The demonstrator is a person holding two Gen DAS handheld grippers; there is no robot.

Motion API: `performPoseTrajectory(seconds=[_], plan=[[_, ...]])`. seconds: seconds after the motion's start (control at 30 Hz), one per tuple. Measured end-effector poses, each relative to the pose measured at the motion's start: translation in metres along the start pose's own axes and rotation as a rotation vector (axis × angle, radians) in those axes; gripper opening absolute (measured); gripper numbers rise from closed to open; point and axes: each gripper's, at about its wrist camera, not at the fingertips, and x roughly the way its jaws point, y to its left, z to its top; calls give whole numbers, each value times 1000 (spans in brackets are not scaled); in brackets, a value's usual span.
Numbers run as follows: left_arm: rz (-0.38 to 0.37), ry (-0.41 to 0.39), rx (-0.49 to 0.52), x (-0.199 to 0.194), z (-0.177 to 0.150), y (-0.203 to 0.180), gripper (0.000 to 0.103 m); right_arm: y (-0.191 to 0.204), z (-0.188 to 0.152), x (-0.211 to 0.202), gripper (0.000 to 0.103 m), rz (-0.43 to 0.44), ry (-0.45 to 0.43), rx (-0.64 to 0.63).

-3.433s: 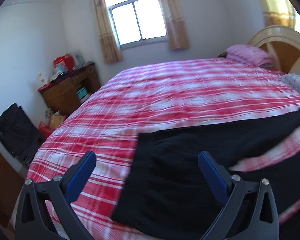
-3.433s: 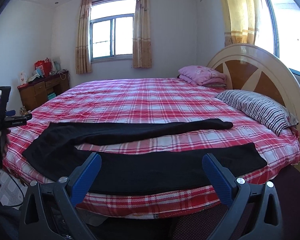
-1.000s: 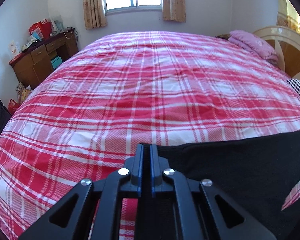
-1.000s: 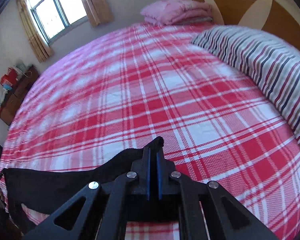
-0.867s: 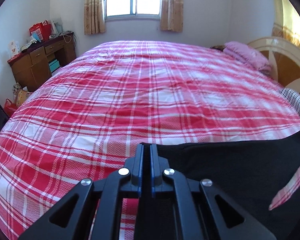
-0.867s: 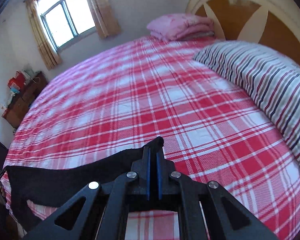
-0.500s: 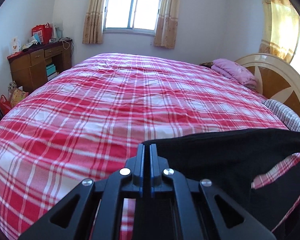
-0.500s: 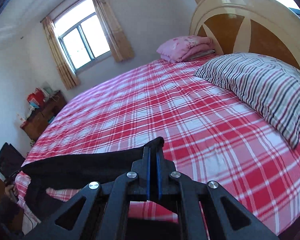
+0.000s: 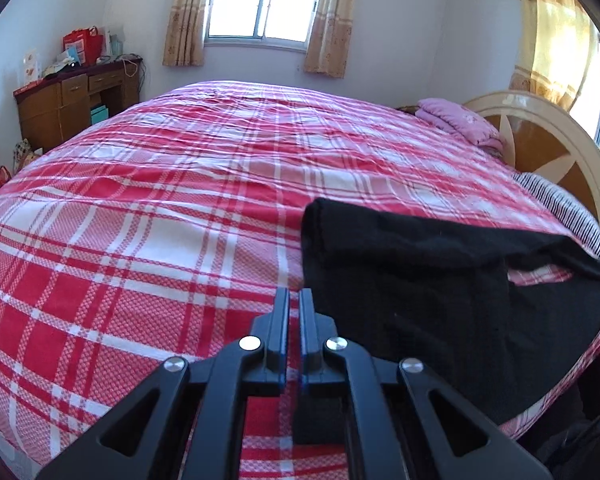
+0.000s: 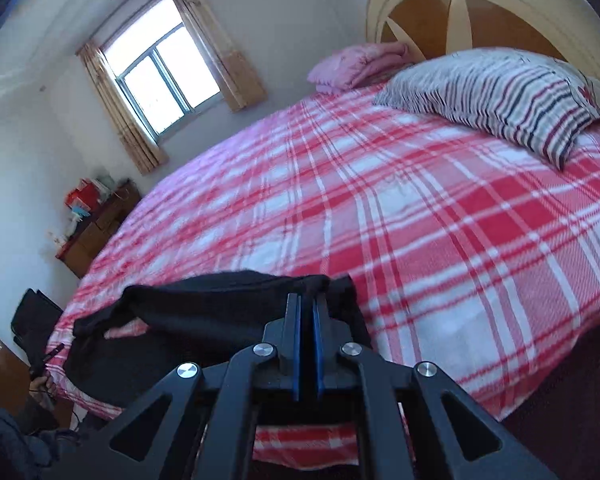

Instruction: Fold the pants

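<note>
While half a second ago both tools were pinching the raised black pants, the left tool [image 9: 294, 300] is now standing clear of the cloth, its jaws closed together on nothing, with only checked sheet showing past its tips. The right tool [image 10: 306, 308] is easing its jaws apart; the blue pads are standing a narrow gap from each other, and a bunched edge of the pants [image 10: 204, 304] is sitting just at and behind the fingertips, though whether cloth is in the gap is hard to tell. The pants [image 9: 432, 276] are now lying doubled over on the bed [image 9: 180, 200] near its front edge, the top layer's fold ending just right of the left tool, a sliver of sheet peeking out between the layers.

A striped pillow [image 10: 500, 96] is lying at the head of the bed by the rounded headboard [image 10: 460, 8], with a folded pink blanket [image 10: 356, 66] towards the far corner. A wooden dresser [image 9: 72, 108] carrying boxes is standing against the far wall beside the curtained window [image 9: 264, 4]. Nothing is lying on the bed between the tools and the pants.
</note>
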Motion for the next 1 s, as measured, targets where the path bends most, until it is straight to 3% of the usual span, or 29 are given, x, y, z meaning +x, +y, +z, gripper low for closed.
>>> performPoseTrajectory(seconds=[0.07, 0.1, 0.13, 0.2, 0.33, 0.47, 0.63, 0.67, 0.7, 0.73, 1.0], plan=[[-12, -3, 19, -3, 1, -6, 6, -2, -4, -5, 30, -24, -11, 5], [-13, -2, 34, -3, 5, -13, 9, -5, -6, -8, 51, -25, -19, 14], [-8, -3, 50, -4, 7, -17, 14, -7, -7, -13, 63, -26, -36, 34], [71, -4, 138, -1, 11, -33, 35, -10, -9, -23, 63, -40, -69, 54], [140, -9, 288, 12, 15, -57, 37, 4, -10, -36, 63, -82, -107, 24], [85, 90, 201, 40, 32, -48, 39, 39, -10, -38, 63, -88, -112, -68], [39, 123, 119, 58, 40, -42, 39, 91, -13, -27, 63, -51, -96, -201], [39, 134, 111, 62, 41, -41, 33, 104, -14, -21, 63, -42, -91, -230], [42, 146, 104, 65, 40, -42, 16, 115, -15, -16, 63, -41, -84, -253], [40, 166, 97, 68, 40, -41, 13, 126, -16, -9, 63, -42, -75, -275], [13, 130, 107, 52, 42, -43, 8, 219, -25, 54, 63, 7, 36, -418]])
